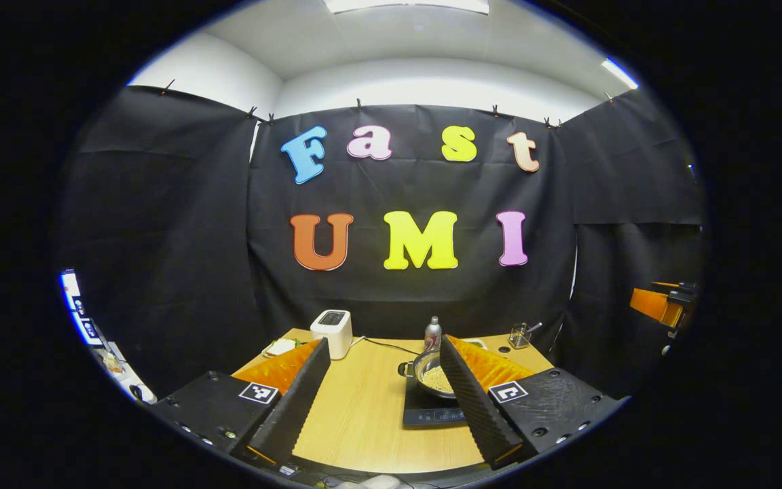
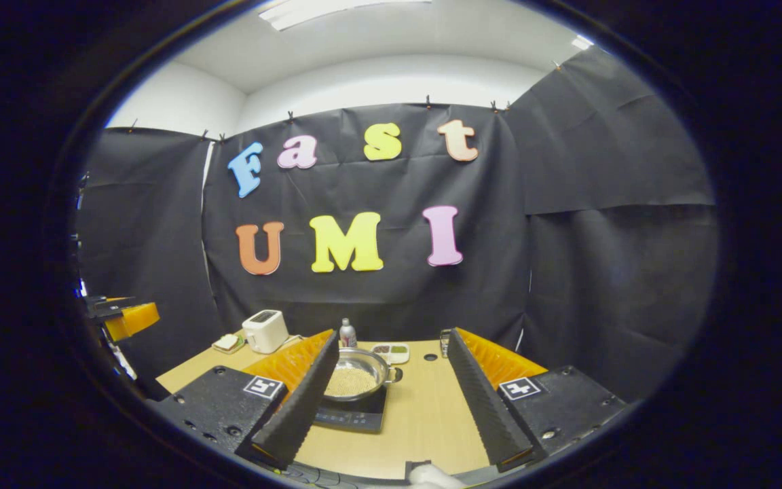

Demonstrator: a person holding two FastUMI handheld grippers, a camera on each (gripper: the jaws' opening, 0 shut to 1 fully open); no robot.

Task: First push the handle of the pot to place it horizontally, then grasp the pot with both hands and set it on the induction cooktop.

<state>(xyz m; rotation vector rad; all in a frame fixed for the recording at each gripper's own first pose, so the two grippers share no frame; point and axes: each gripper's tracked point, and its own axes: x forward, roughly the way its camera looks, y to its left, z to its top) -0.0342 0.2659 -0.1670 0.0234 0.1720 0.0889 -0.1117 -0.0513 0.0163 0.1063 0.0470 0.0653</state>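
**Pot on cooktop, both grippers open and backed off**

Left to right, left gripper view: white toaster [image 1: 332, 331] at about 11 o'clock on the wooden table [image 1: 364, 421], a small bottle [image 1: 433, 333] near 12, a glass cup [image 1: 518, 335] at about 1. The pot [image 1: 428, 375] sits on the black induction cooktop [image 1: 425, 411], partly hidden behind one finger. Left gripper [image 1: 384, 397]: jaws spread wide, nothing between them, pot well apart from the tips.

Right gripper view: toaster [image 2: 265, 331] at about 10 o'clock, bottle [image 2: 347, 333] near 11, pot [image 2: 357, 377] full of pale grains on the cooktop [image 2: 354, 415], a small side handle [image 2: 396, 373] pointing to 3 o'clock, a sectioned dish [image 2: 394, 351] behind it. Right gripper [image 2: 391, 401]: jaws wide apart, empty, clear of the pot.

Judgement: placement looks done; the pot seems to sit toward the far edge of the cooktop, not centred, though the fingers hide part of it so this can't be confirmed.

Risks:
- Any re-approach with a wide-open finger could clip the rim or handle and slide the pot off the glass.
- A knock would spill grains; the fill looks high.
- The bottle just behind the pot is tall and narrow, so a bump would tip it.
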